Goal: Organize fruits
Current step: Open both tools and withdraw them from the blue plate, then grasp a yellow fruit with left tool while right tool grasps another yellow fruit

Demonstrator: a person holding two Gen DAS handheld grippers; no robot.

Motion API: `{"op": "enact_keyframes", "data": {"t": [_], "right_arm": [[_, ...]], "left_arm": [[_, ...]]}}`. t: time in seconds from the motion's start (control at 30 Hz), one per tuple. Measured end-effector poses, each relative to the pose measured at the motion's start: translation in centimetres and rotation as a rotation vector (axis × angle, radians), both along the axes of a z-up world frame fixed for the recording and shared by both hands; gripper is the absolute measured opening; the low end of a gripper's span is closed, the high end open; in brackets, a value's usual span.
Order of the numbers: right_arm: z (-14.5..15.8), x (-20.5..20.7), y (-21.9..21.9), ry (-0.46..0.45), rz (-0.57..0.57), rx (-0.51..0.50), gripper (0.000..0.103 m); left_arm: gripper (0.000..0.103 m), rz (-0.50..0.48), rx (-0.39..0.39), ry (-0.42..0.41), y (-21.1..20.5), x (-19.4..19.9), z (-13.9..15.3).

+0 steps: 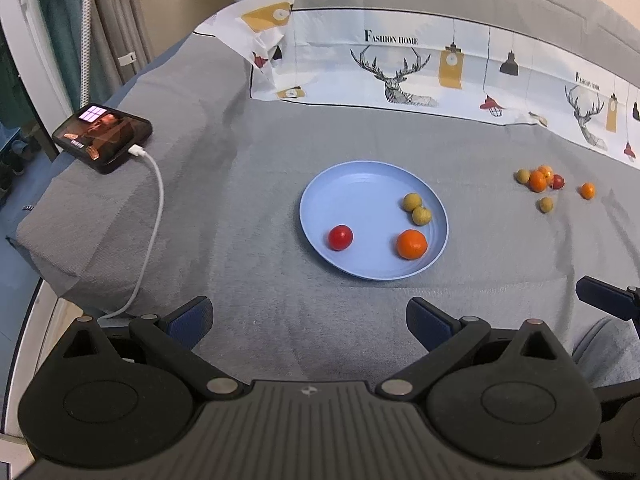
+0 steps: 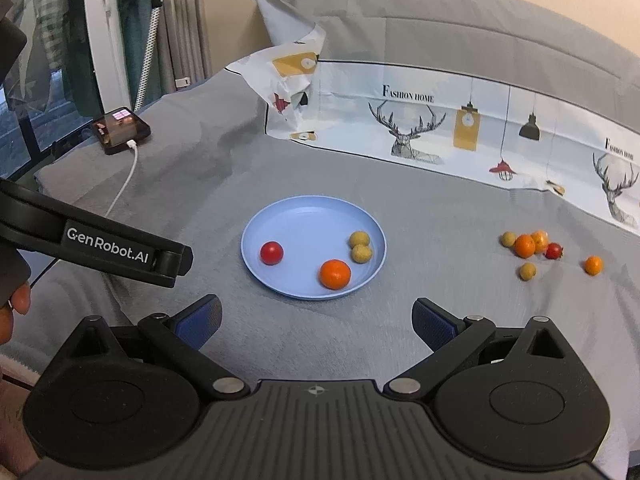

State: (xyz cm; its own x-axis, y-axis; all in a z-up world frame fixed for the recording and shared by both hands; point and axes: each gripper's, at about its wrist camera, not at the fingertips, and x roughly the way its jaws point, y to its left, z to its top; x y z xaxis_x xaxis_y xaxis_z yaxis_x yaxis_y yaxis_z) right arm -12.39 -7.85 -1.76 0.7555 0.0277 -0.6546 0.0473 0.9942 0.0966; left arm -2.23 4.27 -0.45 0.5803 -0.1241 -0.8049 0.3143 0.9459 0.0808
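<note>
A bed covered by a grey sheet (image 1: 260, 184) fills both views, and a white printed cloth (image 1: 400, 64) with deer and lamp motifs is laid along its far side. One round blue plate (image 1: 352, 184) is set near the middle of the sheet, and four fruits are counted on it: one red tomato (image 1: 340, 237) toward its left, one orange (image 1: 412, 244) at its near right, and two yellow-green fruits (image 1: 417, 209) touching each other at its right. To the right of the plate, well apart from it, six loose fruits (image 1: 538, 181) are seen on the sheet: four are bunched together, namely one yellow-green, two orange and one red, while one more yellow-green fruit (image 1: 546, 204) and one small orange fruit (image 1: 587, 190) lie just beside the bunch. One phone (image 1: 102, 137) with a lit screen is placed at the left edge of the bed, and one white cable (image 1: 154, 208) is plugged into it. The left gripper (image 1: 310, 322) and the right gripper (image 2: 316, 322) are both held spread wide, nothing between the fingers, short of the plate.
</note>
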Motion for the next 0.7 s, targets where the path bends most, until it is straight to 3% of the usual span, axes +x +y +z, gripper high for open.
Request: {"op": "enact_keyframes", "data": {"t": [0.33, 0.7], "right_arm": [[-1.8, 1.1, -3.2, 0.04, -0.097, 0.075, 0.101], [-6.4, 3.0, -13.1, 0.045, -0.411, 0.049, 0.102]], "left_arm": [[0.103, -0.028, 0.022, 0.047, -2.8, 1.8, -0.8], [0.103, -0.102, 0.033, 0.088, -10.4, 6.5, -1.3]]}}
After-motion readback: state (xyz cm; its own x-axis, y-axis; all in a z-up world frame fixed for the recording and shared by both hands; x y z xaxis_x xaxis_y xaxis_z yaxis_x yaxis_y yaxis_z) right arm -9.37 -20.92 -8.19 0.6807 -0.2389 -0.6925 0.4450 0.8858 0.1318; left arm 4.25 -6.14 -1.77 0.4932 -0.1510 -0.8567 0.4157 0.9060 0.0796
